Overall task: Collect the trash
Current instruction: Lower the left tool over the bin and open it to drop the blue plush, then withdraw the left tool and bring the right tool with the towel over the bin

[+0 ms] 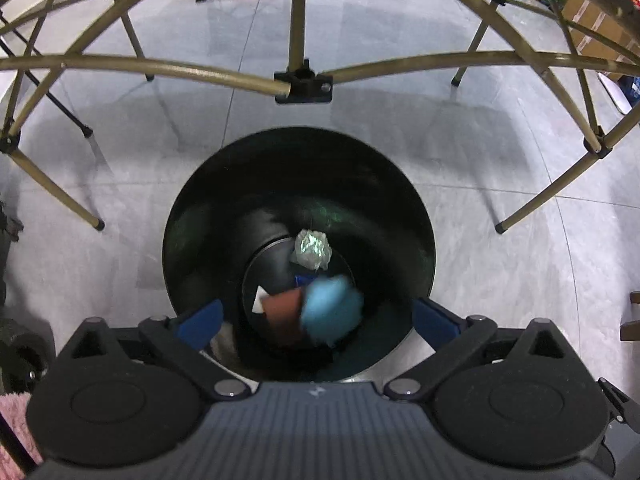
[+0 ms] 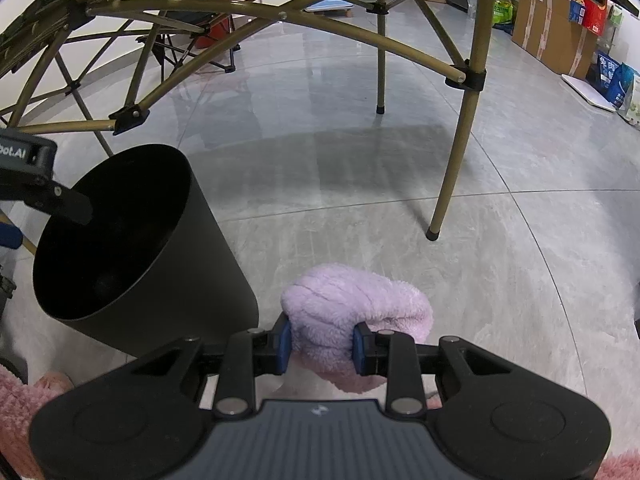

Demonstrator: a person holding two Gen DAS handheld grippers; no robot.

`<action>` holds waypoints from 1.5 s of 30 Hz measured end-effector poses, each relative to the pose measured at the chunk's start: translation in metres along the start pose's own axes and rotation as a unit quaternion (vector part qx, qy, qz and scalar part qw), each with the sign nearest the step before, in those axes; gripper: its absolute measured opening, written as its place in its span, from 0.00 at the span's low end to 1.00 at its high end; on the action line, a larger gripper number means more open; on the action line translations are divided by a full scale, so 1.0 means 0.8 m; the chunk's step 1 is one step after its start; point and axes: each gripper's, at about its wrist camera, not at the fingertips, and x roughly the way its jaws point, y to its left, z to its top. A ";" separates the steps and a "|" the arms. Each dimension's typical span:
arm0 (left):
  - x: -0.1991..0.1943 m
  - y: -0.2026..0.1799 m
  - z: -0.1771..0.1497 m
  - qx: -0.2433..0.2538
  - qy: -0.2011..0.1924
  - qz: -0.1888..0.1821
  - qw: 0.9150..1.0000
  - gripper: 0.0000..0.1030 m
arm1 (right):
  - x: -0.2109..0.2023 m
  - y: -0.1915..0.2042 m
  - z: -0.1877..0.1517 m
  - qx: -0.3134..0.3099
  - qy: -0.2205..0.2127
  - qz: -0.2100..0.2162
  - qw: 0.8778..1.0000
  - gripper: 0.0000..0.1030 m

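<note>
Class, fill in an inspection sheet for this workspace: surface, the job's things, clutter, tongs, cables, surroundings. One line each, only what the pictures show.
Surface: grey tiled floor, glossy, with streaks.
Job's things: black bin upright on the floor; inside it a blurred blue lump, a brown piece, a crumpled clear wrapper and a white scrap.
Clutter: nothing seen loose on the floor near the bin.
Tongs: left tongs open above the bin's mouth, holding nothing; right tongs shut on a fluffy pink cloth beside the bin.
Cables: nothing seen.
Surroundings: folding table frame overhead, cardboard boxes and bags along the wall.
</note>
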 end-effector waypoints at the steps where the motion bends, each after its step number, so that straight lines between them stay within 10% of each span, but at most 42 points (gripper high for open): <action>1: 0.000 0.000 0.000 0.000 0.002 0.001 1.000 1.00 | 0.000 0.000 0.000 0.000 0.000 0.001 1.000 0.28; 45: -0.035 0.067 -0.016 -0.026 -0.027 0.011 0.999 1.00 | -0.030 0.084 0.025 -0.057 -0.012 0.040 0.997 0.28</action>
